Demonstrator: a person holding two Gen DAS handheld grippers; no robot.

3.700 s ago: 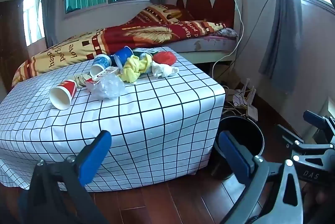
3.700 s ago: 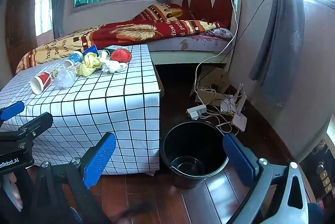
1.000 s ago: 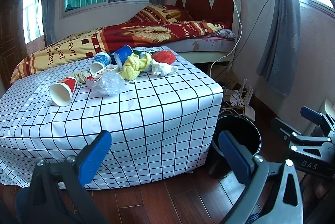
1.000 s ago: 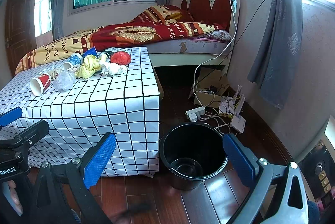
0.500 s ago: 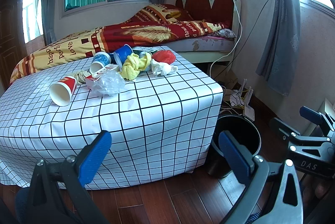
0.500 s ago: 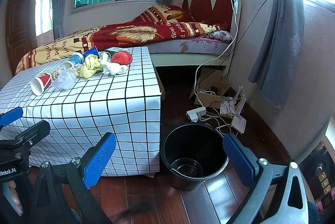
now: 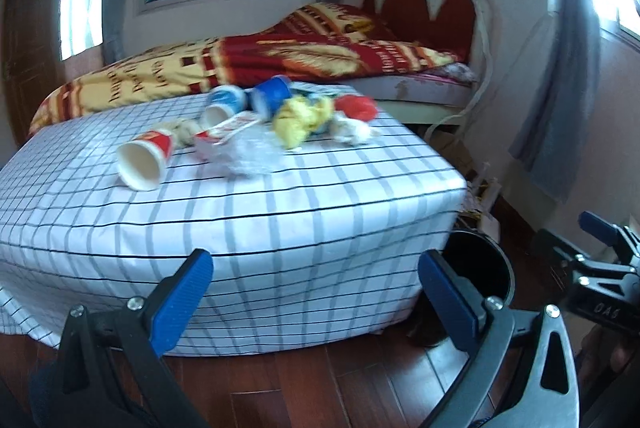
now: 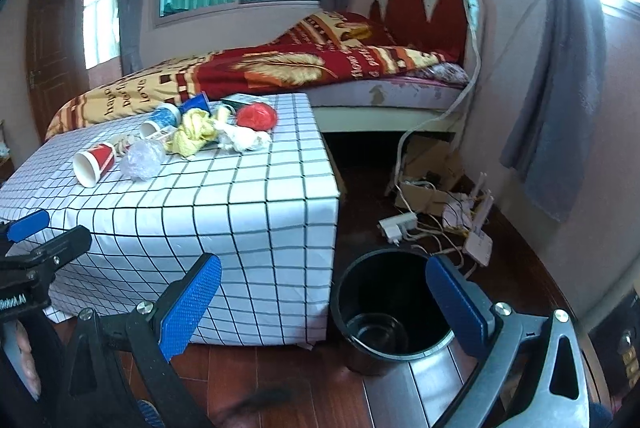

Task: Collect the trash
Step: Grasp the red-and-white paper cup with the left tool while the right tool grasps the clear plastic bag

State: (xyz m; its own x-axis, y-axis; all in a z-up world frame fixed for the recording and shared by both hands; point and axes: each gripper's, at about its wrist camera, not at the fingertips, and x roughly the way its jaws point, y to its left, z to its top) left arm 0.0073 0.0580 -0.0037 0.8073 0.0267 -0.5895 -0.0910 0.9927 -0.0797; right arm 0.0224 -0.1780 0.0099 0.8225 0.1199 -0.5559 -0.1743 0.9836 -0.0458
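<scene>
Trash lies on a table point(image 7: 280, 204) under a white checked cloth: a red paper cup point(image 7: 144, 158) on its side, a clear plastic wad point(image 7: 250, 152), a yellow wrapper point(image 7: 298, 118), white tissue point(image 7: 354, 132), a red ball point(image 7: 356, 106) and blue cups point(image 7: 272, 92). The right wrist view shows the same red cup point(image 8: 94, 162) and yellow wrapper point(image 8: 194, 132). A black bin point(image 8: 394, 304) stands on the floor right of the table. My left gripper point(image 7: 316, 300) is open and empty in front of the table. My right gripper point(image 8: 324, 304) is open and empty above the floor near the bin.
A bed point(image 8: 280, 68) with a red and yellow blanket stands behind the table. Cables, a power strip point(image 8: 398, 224) and a router point(image 8: 478, 240) lie on the wooden floor by the right wall. Grey curtains point(image 8: 560, 68) hang at the right.
Both grippers have moved forward towards the table and a little left. The left wrist view is now blurred by motion. Both stay open and empty.
</scene>
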